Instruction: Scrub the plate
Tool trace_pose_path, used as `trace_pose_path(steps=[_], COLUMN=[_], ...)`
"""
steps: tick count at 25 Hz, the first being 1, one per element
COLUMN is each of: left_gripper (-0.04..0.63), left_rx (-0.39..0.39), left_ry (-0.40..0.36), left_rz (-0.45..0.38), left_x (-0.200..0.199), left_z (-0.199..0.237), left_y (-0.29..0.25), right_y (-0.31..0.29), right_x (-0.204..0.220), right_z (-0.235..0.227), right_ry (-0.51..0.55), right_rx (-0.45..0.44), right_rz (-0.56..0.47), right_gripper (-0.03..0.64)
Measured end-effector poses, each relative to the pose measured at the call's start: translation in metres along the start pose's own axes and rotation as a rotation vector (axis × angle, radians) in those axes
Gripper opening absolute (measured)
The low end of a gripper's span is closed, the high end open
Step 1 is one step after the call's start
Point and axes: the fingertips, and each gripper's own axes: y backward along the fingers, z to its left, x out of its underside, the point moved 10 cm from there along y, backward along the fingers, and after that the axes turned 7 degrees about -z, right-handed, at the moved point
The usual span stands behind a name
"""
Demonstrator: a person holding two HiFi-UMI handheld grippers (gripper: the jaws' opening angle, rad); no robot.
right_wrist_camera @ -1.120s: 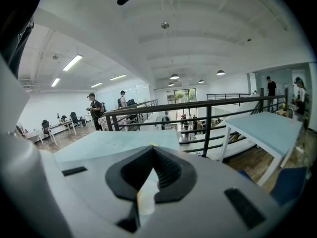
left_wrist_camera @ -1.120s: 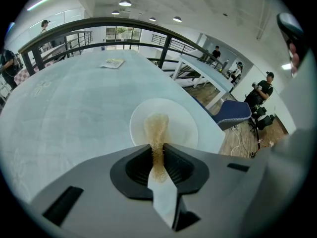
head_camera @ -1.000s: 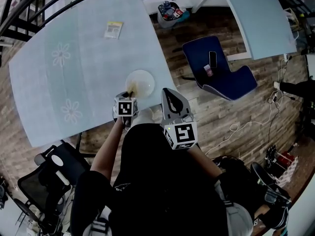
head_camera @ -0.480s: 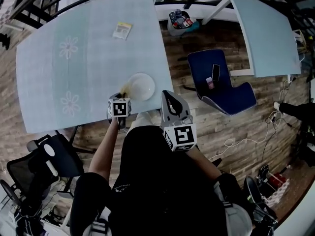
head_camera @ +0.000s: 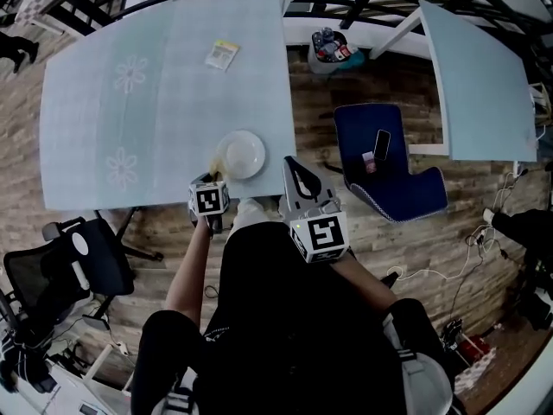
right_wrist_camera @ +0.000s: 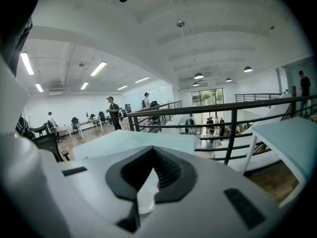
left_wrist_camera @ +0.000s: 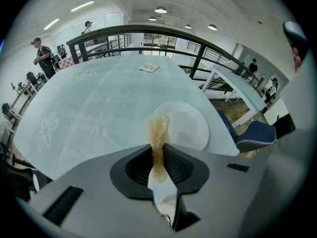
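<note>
A white plate (head_camera: 243, 153) sits on the pale blue table (head_camera: 155, 85), close to the table's near right corner and bare of anything on it; the left gripper (head_camera: 214, 171) hovers just at the plate's near left rim, its jaws pinched on a tan, frizzy scrubber (left_wrist_camera: 157, 133) that sticks out past the tips; in the left gripper view the scrubber's far end overlaps the plate's left edge, though whether it touches the rim I cannot tell; the right gripper (head_camera: 295, 169) is held to the right of the plate, off the table's right edge and over the wooden floor, its jaws pressed together with nothing between them; the right gripper view looks out level across the room toward a dark railing (right_wrist_camera: 233, 108), so this claw points away from the plate; far up the table lies a small yellowish packet (head_camera: 222, 54), well apart from the plate; to the right of the table stands a blue chair (head_camera: 406, 188) with a dark phone (head_camera: 380, 143) lying on its seat; a small bin (head_camera: 328, 52) of mixed items stands beyond the chair, near the table's far right corner.
</note>
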Motion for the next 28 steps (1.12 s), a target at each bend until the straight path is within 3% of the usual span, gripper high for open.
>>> trace_pose_path(steps=[5,10,21,28], left_gripper=[0.066,0.066,0.066,0.066], left_rx=[0.061,0.131,0.279,0.36], left_ry=[0.046,0.019,-0.142,-0.148], left_rz=[0.004,0.026,0.104,0.169], left_x=[0.005,0.008,0.006,0.015], left_z=[-0.028,-0.05,-0.066,-0.056], left_y=[0.01,0.005,-0.012,-0.023], right_y=[0.003,0.008,0.02,0.031], right_x=[0.001,0.004,0.013,0.021], right_z=[-0.01,-0.007,0.01,0.027], right_ry=[0.004,0.003,-0.015,-0.03], right_rx=[-0.039,-0.036,0.116,0.23], right_rz=[0.007,0.021,0.036,0.047], right_gripper=[0.005,0.005,0.005,0.005])
